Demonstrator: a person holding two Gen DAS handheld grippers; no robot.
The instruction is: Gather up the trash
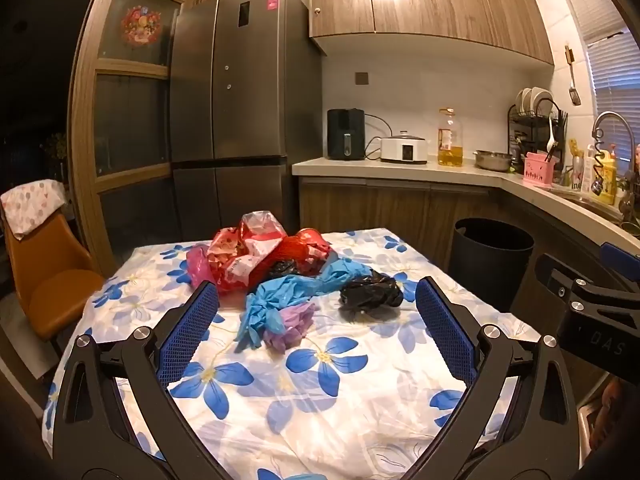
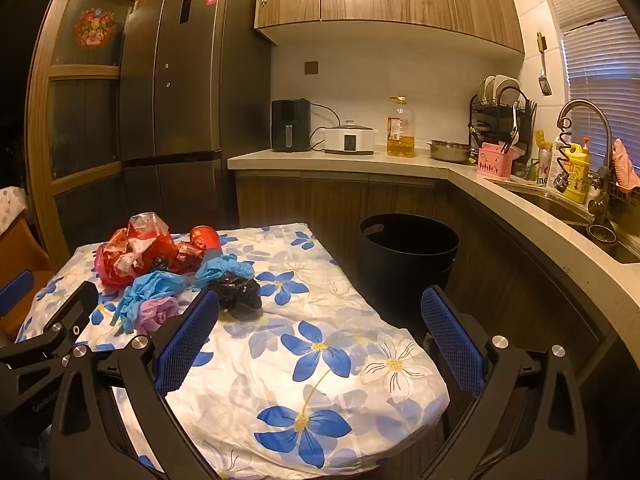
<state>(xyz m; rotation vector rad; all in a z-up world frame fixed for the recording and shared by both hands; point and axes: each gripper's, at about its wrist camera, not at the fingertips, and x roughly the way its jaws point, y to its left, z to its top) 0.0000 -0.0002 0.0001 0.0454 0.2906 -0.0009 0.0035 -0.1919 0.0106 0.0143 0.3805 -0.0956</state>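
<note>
Black bin (image 2: 408,256) beside floral table (image 2: 320,360).

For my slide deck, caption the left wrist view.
Open left gripper faces crumpled bags and gloves on a floral tablecloth; black bin waits beyond.

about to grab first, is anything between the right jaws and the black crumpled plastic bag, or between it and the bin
Nothing visible blocks either. The open right gripper faces the crumpled black plastic bag across bare floral tablecloth. The round black trash bin stands open on the floor just past the table's right edge; the blue gloves lie left of the bag.
</note>
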